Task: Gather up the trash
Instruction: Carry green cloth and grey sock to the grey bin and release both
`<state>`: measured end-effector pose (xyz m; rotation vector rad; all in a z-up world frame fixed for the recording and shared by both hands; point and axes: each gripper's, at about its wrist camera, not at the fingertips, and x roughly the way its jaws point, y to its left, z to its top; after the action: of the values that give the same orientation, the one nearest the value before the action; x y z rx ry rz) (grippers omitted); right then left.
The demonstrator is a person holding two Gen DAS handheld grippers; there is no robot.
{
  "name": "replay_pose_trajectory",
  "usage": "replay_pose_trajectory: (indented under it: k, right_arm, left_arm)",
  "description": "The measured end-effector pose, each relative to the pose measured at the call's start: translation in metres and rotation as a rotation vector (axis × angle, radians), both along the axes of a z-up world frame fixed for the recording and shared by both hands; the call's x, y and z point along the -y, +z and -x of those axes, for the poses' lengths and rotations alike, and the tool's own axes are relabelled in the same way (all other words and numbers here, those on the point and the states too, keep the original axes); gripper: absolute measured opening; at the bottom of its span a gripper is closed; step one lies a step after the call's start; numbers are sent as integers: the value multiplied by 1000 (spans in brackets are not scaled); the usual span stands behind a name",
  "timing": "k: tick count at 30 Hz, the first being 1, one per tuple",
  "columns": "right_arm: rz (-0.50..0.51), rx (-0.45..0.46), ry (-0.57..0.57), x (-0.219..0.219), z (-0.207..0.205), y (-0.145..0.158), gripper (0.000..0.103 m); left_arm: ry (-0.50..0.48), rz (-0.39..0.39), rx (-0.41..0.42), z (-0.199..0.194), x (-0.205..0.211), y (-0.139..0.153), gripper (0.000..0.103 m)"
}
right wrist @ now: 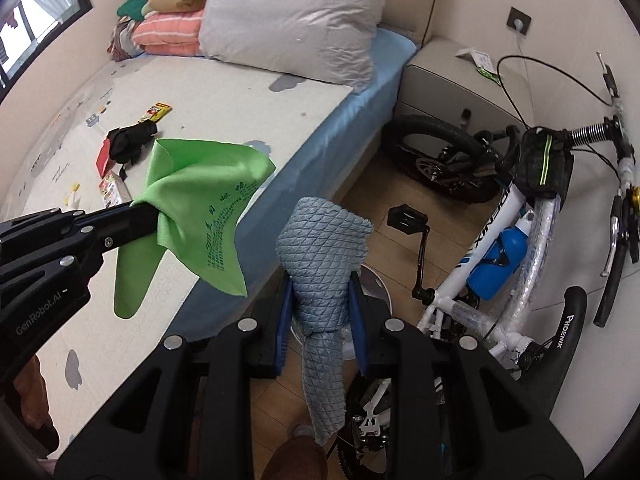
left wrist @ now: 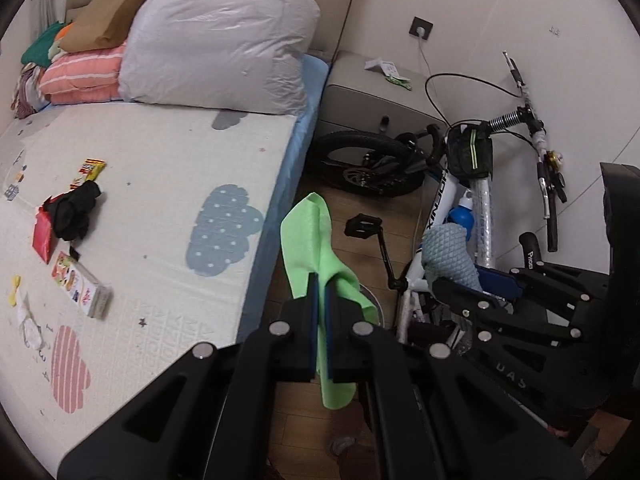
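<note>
Plainly, the trash lies on the bed (left wrist: 160, 168): a yellow wrapper (left wrist: 93, 169) toward the pillow end, a red packet (left wrist: 43, 236) under a black cloth (left wrist: 78, 210), a snack box (left wrist: 82, 284) toward the foot; off the bed's edge, over the floor, the left gripper (left wrist: 322, 308) is pinched on a green cloth (left wrist: 306, 236); the right gripper (right wrist: 320, 312) clamps a grey-blue cloth (right wrist: 322, 248); both look occupied, so I judge the cloths should go down beside the bed first, then one piece be approached squarely from above.
</note>
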<state>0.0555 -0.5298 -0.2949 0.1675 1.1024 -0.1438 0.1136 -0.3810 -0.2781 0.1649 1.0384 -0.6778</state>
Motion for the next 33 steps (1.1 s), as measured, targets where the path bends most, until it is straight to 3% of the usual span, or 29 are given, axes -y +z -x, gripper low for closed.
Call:
replay_pose_trajectory:
  k: [3,10,26,30,31,33]
  right_arm:
    - [-16,-9,-27,21,2,-11,25]
    - [-54,-11,-59,49,-3,-33,41]
    - [-60,-43,-107,84,1,-44,42]
    - [-57,-48,-118,87,4,-46,42]
    - [-58,-49,-122,88,4,-46,42]
    - [-58,-51,-126,88,5,-46,42]
  left_arm:
    - [-27,-10,-19,2,22,-12,3]
    - [-61,-41,-39,-3,56,-31,3]
    - [-76,-74,-73,-8,78,-47,4]
    - [-74,-98,-98,-8,80,-55,9]
    - [-69,-113,-101,-9,81,-58,15]
    - [-67,-119,-107,-8,80,-61,40]
